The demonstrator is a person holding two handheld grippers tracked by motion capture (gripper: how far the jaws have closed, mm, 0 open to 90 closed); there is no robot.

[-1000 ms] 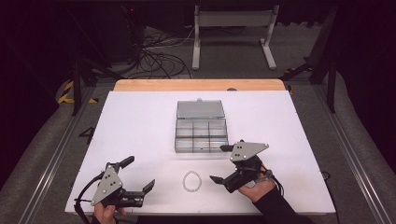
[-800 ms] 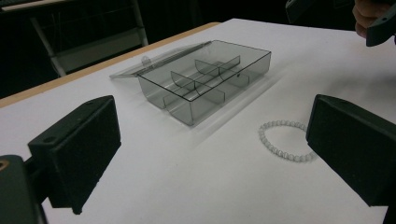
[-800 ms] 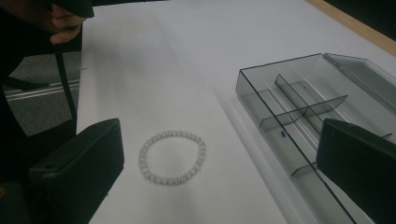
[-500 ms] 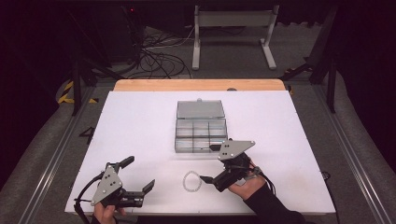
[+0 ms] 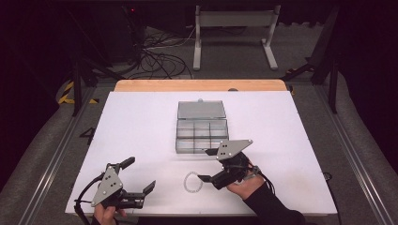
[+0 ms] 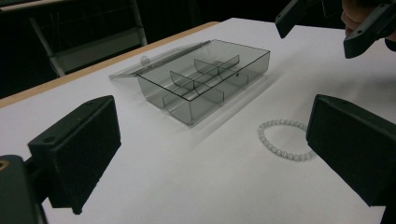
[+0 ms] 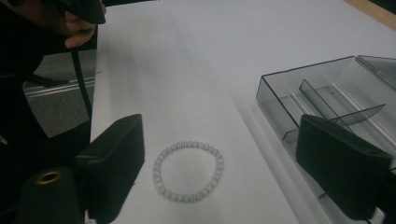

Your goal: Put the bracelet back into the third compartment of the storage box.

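Bead bracelet (image 5: pixel 193 182): laid flat on the white table (image 5: pixel 141 122), just before the clear compartment box (image 5: pixel 202 132). Right gripper (image 5: pixel 202 178): jaws apart, lately closing, bracelet between them, untouched. Left gripper (image 5: pixel 149 188): spread wide, nothing held.

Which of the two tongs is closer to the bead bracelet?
The right tongs: their tips are right beside the bracelet, while the left tongs sit farther off.

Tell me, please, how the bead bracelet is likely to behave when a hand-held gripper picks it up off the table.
The bead bracelet looks like small beads strung in a loop, so it would probably sag and hang limp rather than keep its ring shape. It seems light. The rounded, glossy beads may slip between flat pads, and a push would likely deform the loop.
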